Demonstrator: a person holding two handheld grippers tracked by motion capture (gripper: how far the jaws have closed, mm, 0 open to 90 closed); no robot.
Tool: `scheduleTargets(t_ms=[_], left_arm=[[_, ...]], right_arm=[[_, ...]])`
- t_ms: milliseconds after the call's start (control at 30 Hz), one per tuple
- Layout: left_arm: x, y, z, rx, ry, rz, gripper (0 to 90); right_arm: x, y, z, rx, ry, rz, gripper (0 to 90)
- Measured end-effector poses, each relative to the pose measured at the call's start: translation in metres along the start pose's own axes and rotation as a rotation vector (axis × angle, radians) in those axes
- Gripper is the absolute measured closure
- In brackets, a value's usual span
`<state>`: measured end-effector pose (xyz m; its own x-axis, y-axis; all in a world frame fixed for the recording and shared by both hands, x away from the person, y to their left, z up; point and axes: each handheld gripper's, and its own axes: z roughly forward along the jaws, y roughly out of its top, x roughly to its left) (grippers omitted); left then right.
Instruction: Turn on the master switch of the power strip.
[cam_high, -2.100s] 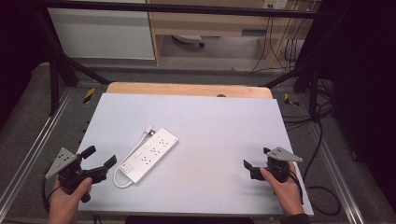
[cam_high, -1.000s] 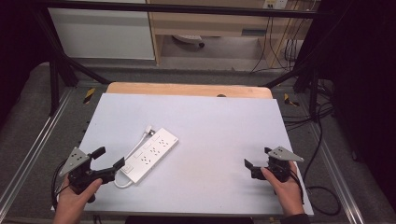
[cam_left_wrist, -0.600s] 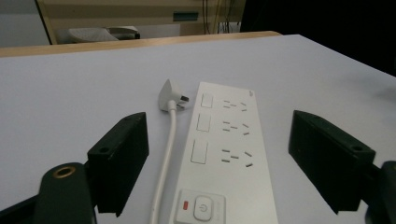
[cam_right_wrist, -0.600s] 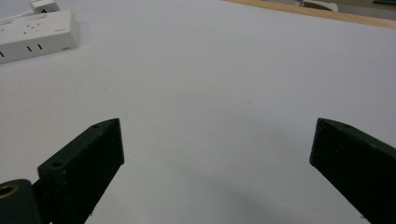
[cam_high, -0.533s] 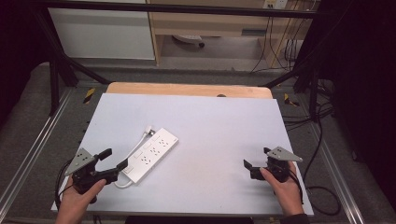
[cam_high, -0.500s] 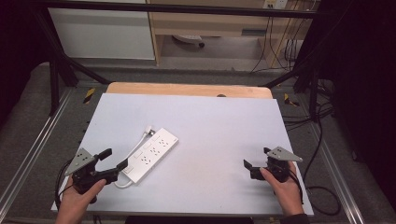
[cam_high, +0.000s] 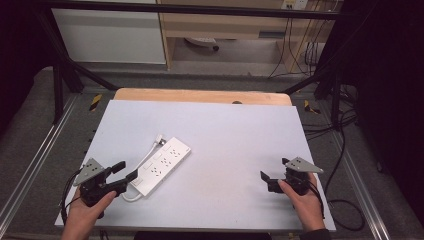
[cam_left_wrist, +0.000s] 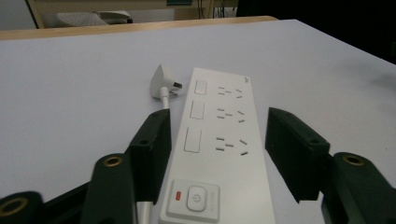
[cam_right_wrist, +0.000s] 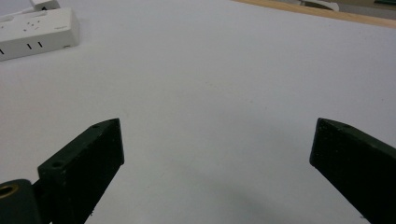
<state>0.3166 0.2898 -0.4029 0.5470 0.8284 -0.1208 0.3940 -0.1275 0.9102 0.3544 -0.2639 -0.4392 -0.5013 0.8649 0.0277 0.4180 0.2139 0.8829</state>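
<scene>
white power strip (cam_left_wrist: 219, 144) between left gripper's (cam_left_wrist: 219, 140) spread jaws, seemingly untouched, switch end nearest

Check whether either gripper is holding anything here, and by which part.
Nothing is held. The left gripper is open, its jaws either side of the power strip at its switch end, not closed on it. The right gripper is open over bare table.

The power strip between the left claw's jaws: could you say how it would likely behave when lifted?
The power strip looks rigid and flat, so it should lift without bending. Its cord and plug would probably dangle loosely. The smooth casing may slip in the open left claw.
</scene>
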Motion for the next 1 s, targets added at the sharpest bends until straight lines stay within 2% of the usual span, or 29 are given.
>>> scheduleTargets(t_ms=[100, 200, 400, 767, 833, 1000], left_arm=[[0.0001, -0.0003, 0.0008, 0.006, -0.001, 0.000, 48.8], [0.0011, -0.0019, 0.0034, 0.041, 0.006, -0.007, 54.3], [0.0027, -0.0039, 0.0056, 0.076, 0.008, -0.005, 63.1], [0.0045, -0.0067, 0.0077, 0.111, 0.003, 0.007, 74.8], [0.0057, -0.0077, 0.0079, 0.117, -0.004, 0.000, 80.0], [0.0059, -0.0087, 0.0086, 0.127, -0.010, 0.003, 85.4]], right_arm=[[-0.0001, 0.0000, 0.0002, 0.001, -0.001, -0.001, 3.4], [0.0000, 0.0000, 0.0002, 0.002, -0.001, 0.000, 3.4], [-0.0001, 0.0000, 0.0002, 0.002, -0.002, -0.002, 3.4], [0.0000, -0.0002, 0.0007, 0.006, -0.002, 0.001, 3.4], [-0.0001, -0.0005, 0.0010, 0.007, -0.003, 0.001, 3.4], [-0.0002, -0.0006, 0.0012, 0.008, -0.003, 0.000, 3.4]])
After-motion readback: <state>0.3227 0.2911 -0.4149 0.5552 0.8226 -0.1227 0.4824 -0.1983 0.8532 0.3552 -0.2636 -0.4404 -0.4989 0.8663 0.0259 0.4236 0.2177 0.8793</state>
